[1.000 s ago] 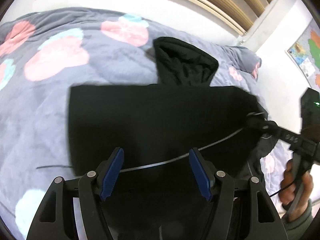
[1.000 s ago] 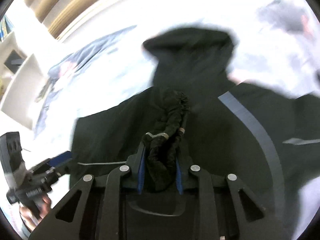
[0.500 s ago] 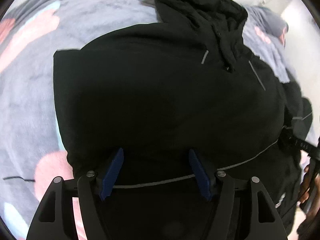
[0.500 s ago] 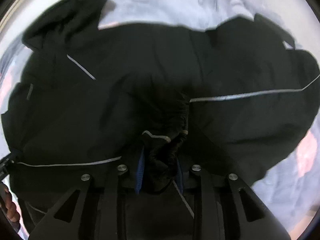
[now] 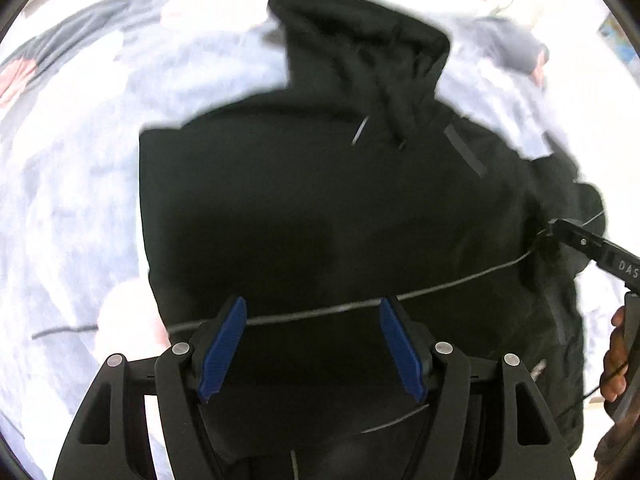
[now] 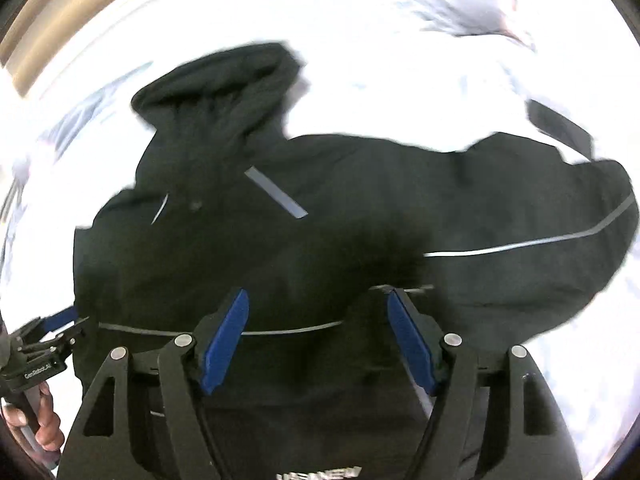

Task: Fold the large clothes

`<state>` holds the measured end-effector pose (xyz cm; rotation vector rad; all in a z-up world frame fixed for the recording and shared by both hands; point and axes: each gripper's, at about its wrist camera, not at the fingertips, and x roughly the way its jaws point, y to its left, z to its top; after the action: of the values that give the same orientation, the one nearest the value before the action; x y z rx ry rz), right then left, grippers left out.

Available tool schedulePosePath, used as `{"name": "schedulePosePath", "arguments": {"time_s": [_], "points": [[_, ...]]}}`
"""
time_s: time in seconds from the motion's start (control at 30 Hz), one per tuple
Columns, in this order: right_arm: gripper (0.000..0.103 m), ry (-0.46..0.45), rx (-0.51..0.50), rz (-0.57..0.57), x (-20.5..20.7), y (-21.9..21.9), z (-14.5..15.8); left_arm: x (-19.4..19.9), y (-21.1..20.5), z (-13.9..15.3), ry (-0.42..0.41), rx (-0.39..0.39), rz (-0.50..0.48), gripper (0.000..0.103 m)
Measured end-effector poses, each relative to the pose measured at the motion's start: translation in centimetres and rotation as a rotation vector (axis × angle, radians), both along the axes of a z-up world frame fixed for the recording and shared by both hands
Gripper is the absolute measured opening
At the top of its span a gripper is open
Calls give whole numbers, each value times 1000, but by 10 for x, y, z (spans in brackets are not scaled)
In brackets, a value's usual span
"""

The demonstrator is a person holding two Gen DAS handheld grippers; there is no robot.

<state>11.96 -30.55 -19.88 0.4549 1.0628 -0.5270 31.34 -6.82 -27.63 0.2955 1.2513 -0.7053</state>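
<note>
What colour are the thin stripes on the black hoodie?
Light grey; the stripes on the hoodie show best in the right wrist view.

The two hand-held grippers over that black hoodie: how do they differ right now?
The left hand-held gripper stands open over the black hoodie, near its left edge, close to the bedspread. The right hand-held gripper has just been opening and hangs over the garment's middle; its pads press nothing, though cloth bunches close to one. Both point steeply down, carry blue pads and grip nothing.
</note>
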Motion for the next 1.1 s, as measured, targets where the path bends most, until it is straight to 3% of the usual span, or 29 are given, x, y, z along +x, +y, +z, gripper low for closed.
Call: {"name": "schedulePosePath", "arguments": {"time_s": [0.13,0.17,0.23,0.37,0.5,0.67,0.87,1.1], "points": [[62,152,59,-16,21,-2,-63,10,-3,-25,19,85,22,70],[62,204,102,-35,22,-4,-86,7,-6,-17,7,104,22,70],[62,197,117,-60,19,-3,-93,-2,-9,5,-33,100,21,70],[62,223,137,-58,19,-1,-69,-27,-6,60,-162,115,22,70],[62,139,164,-48,-3,17,-23,-55,9,113,-223,63,54,70],[62,109,142,-23,-40,57,28,-95,33,168,-289,37,83,71],[62,95,118,-4,-93,100,54,-149,72,210,-318,-20,68,71],[62,62,98,-12,-142,129,82,-196,88,243,-350,-86,35,71]]}}
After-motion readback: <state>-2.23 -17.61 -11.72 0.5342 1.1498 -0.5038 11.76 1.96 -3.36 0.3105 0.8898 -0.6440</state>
